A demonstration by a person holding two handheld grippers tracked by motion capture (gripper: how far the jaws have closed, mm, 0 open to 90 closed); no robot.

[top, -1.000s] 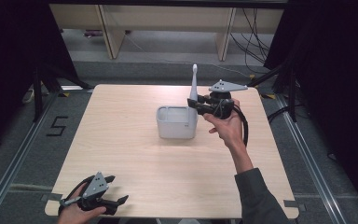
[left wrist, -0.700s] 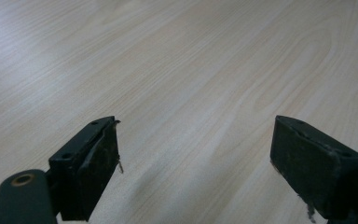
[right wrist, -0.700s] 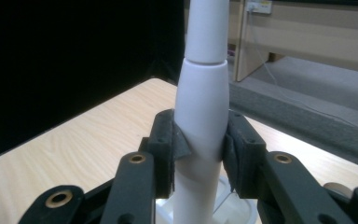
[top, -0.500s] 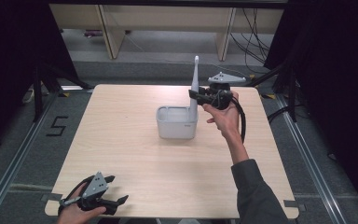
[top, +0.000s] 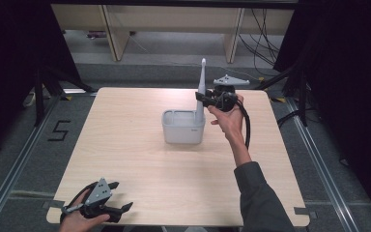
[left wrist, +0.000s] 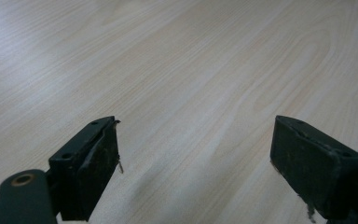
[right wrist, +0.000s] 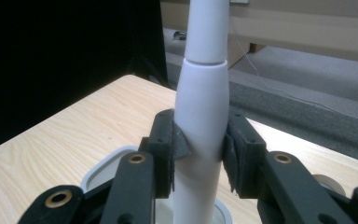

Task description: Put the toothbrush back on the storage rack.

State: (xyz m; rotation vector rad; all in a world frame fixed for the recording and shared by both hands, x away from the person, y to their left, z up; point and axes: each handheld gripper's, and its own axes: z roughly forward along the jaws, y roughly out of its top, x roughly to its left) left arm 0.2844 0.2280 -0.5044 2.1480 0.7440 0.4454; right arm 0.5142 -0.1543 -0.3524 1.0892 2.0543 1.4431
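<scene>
A white electric toothbrush [top: 201,89] stands upright, and my right gripper [top: 206,99] is shut on its thick handle [right wrist: 200,107]. Its lower end reaches into the right side of a pale grey rectangular container [top: 183,131] in the middle of the table; the container's rim [right wrist: 98,172] lies just below the jaws. The brush head points up. My left gripper [top: 121,195] rests in a hand at the table's near left corner, and its jaws [left wrist: 196,163] stand wide open over bare wood with nothing between them.
The light wooden table [top: 125,145] has dark floor and metal rails around it. Wooden shelving [top: 174,29] and cables stand beyond the far edge. A person's sleeve [top: 261,203] reaches in from the near right.
My right hand has carried the toothbrush slightly toward the far side and set it more upright at the container's right end. The left gripper has stayed put.
</scene>
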